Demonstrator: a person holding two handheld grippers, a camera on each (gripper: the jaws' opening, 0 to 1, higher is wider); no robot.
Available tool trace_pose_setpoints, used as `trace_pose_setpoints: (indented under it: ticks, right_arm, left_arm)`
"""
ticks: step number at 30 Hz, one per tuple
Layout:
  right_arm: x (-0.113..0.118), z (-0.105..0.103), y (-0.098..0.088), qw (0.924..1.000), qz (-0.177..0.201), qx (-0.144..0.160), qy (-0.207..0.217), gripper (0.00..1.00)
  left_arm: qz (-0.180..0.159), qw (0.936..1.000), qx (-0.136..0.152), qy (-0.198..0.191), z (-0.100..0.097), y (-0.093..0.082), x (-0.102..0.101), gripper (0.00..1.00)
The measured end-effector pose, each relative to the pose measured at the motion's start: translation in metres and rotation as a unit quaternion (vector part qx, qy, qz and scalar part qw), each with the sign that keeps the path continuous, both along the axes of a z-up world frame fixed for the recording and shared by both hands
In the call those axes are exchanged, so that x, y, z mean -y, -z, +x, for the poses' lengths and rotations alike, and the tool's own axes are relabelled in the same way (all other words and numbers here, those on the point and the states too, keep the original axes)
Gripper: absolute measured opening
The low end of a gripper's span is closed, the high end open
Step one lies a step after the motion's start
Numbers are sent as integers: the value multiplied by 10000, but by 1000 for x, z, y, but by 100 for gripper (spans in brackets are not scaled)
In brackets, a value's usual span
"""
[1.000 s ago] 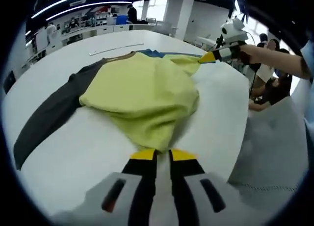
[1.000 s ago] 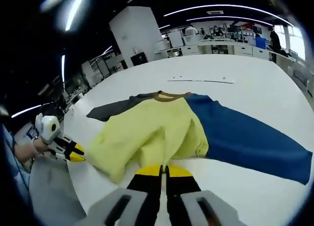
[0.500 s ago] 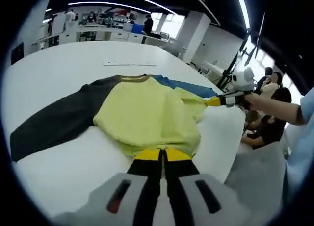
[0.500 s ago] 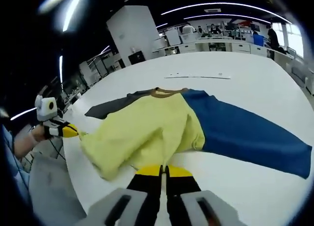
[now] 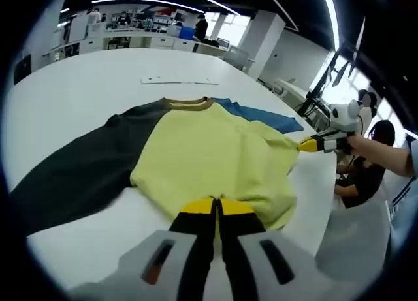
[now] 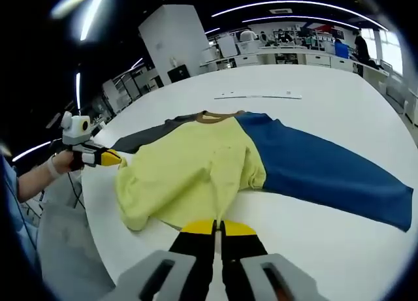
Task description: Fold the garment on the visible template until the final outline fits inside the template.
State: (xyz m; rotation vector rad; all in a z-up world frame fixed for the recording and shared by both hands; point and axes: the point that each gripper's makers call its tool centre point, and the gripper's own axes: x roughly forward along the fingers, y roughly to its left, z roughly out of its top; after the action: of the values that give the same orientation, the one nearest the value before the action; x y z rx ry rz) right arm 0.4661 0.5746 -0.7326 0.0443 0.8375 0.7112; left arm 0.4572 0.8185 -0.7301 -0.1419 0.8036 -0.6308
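The garment (image 5: pixel 215 160) lies flat on a large white table (image 5: pixel 72 85), a long-sleeved shirt with a yellow-green body, a brown collar (image 5: pixel 188 103), one dark grey sleeve (image 5: pixel 72 177) and one blue sleeve (image 6: pixel 326 170). Its collar points away from both cameras toward the far side of the table, and its hem lies at the near edge, so the body runs from near to far while the two sleeves spread out sideways, giving the long axis across the table. In the left gripper view the left gripper (image 5: pixel 214 206) has its yellow-tipped jaws pressed together on the near hem of the garment; the right gripper (image 5: pixel 310 144) comes in from the right, pinching a hem corner of the yellow-green cloth and drawing it taut toward the table's edge. In the right gripper view the right gripper (image 6: pixel 219 228) is likewise clenched at the hem, and the left gripper (image 6: pixel 104 157) shows at the left with a hand (image 6: pixel 62 162) behind it. A thin white strip (image 6: pixel 258 96) lies on the table beyond the collar. Around the table is an open hall with long ceiling lights (image 6: pixel 287 4), a white pillar (image 6: pixel 170 40), desks and several people in the distance.
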Motion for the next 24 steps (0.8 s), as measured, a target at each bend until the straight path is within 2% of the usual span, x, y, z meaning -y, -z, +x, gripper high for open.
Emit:
trace_pose_setpoints:
  ticks: [7,12,16,21,24]
  right_arm:
    - [1,0,0,10000,2,-25,29,0]
    - [1,1,0,10000,-7,-31,22,0]
    - [1,1,0,10000,-20,-39,20,0]
    - [0,0,0,10000,-28,-39,-3,0]
    - [0,-1,0,10000,-26,-44,4,0]
  left_arm:
    - [67,9999,-72,-34,1,11,0,0]
    - [-3,10000,-46,-67,-1,10,0,0]
    - [-33,9999,87,81,-6,5,3,0]
    - [-63,9990,295,326,-13,-2,5,22]
    - [-32,9985,353,420,-21,-5,3,22]
